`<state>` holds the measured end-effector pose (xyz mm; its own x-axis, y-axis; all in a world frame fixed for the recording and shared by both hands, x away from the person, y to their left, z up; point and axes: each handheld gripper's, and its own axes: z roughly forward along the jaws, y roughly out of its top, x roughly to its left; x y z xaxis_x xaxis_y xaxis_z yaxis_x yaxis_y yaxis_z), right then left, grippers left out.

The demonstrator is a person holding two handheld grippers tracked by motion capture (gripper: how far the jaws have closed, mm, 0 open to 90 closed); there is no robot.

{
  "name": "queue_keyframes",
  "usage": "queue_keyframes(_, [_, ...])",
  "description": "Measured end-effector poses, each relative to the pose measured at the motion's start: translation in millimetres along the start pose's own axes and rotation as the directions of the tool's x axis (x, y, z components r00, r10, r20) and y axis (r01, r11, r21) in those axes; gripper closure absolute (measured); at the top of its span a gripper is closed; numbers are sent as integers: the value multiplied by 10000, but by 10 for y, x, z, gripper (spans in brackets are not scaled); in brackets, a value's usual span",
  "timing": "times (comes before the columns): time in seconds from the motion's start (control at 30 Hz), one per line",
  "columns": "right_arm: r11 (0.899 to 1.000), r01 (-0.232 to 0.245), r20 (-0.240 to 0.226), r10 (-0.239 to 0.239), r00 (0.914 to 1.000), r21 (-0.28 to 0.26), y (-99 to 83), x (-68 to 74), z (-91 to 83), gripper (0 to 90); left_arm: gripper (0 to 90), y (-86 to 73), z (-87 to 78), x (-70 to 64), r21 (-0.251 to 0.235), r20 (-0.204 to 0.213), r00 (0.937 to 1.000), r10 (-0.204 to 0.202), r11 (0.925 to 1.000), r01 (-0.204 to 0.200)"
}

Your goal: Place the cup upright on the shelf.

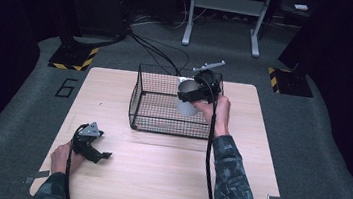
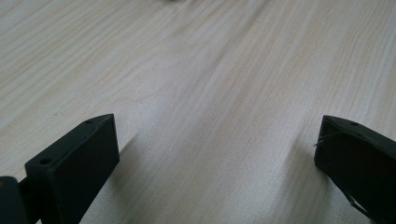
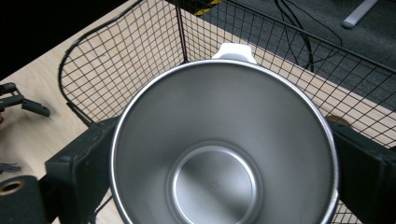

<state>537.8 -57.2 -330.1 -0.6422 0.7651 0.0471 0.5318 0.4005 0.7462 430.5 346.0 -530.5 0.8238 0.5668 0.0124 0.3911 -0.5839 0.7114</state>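
Closest to me in the right gripper view is the cup [image 3: 219,154], a steel one with a white outside and a white tab at its far rim; my right gripper [image 3: 219,186] has a black jaw pressed on each side of it. I look straight down its open mouth to the round bottom, so its long axis runs along the jaws. From the high view the cup [image 1: 186,104] hangs over the right half of the basket [image 1: 171,127], mouth towards the hand, its lower part below the wire rim, just beside the right wall. I cannot tell whether it touches the basket floor.

That black wire basket sits at the table's [image 1: 165,179] far middle, open on top, its left half free. Bare wood lies to either side of it and in a broad strip between it and the near edge.

Down at the near left corner, I have the left gripper [image 1: 99,155] low over the wood, well apart from the basket. Its jaws stand wide with nothing between them but pale grain [image 2: 210,93].

Around the table is grey carpet, with cables trailing behind the basket, yellow-black striped bases at both far sides, and a grey frame at the back. The room beyond is dark.
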Motion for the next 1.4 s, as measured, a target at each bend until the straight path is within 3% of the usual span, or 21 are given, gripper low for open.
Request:
queue_keyframes(0.33, [9989,-241,-11,242,9997,405,-8,-72,256,57,0,-1,3,-4,-48,-10,10000,-74,10000,74])
queue_keyframes(0.93, [9939,-610,-126,624,9980,916,-113,-141,535,57,0,-1,3,-3,-43,-11,10000,-55,10000,55])
queue_keyframes(1.2, [9871,-884,-95,904,9959,1332,-188,-167,689,56,0,-1,3,-3,-41,-12,10000,-49,10000,49])
queue_keyframes(1.4, [9843,-1044,-78,1066,9943,1421,-207,-179,716,56,0,-2,4,-6,-51,-2,9999,-103,9999,103])
